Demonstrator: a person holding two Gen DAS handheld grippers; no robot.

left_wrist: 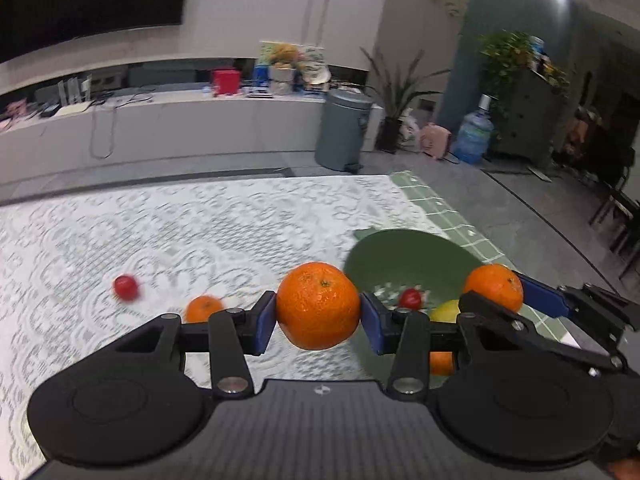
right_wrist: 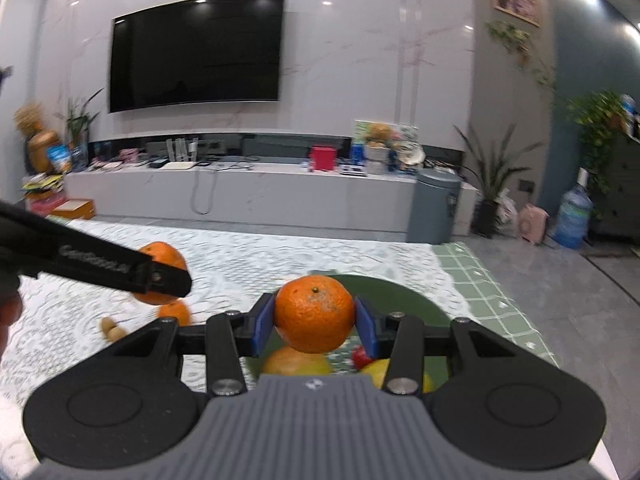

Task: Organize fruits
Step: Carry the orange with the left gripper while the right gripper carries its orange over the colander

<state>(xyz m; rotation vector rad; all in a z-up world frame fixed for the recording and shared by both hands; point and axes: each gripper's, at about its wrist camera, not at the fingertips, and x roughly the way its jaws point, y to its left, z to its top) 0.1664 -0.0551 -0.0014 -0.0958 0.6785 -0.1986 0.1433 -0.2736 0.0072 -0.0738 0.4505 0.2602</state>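
Note:
My left gripper point(left_wrist: 318, 314) is shut on an orange mandarin point(left_wrist: 318, 306) and holds it above the lace cloth, left of the green plate point(left_wrist: 404, 256). My right gripper point(right_wrist: 315, 322) is shut on another mandarin point(right_wrist: 315, 314) over the green plate point(right_wrist: 404, 300); it also shows in the left wrist view point(left_wrist: 494, 288). On the plate lie a red cherry tomato point(left_wrist: 410, 299), a yellow lemon point(left_wrist: 445, 311) and an orange-yellow fruit point(right_wrist: 296, 362). A small mandarin point(left_wrist: 203, 309) and a red cherry tomato point(left_wrist: 126, 287) lie on the cloth.
The table has a white lace cloth point(left_wrist: 180, 232) over a green checked cloth point(left_wrist: 440, 208). A small tan nut-like thing point(right_wrist: 112, 330) lies on the lace. The table's far edge drops to a grey floor with a bin point(left_wrist: 344, 132).

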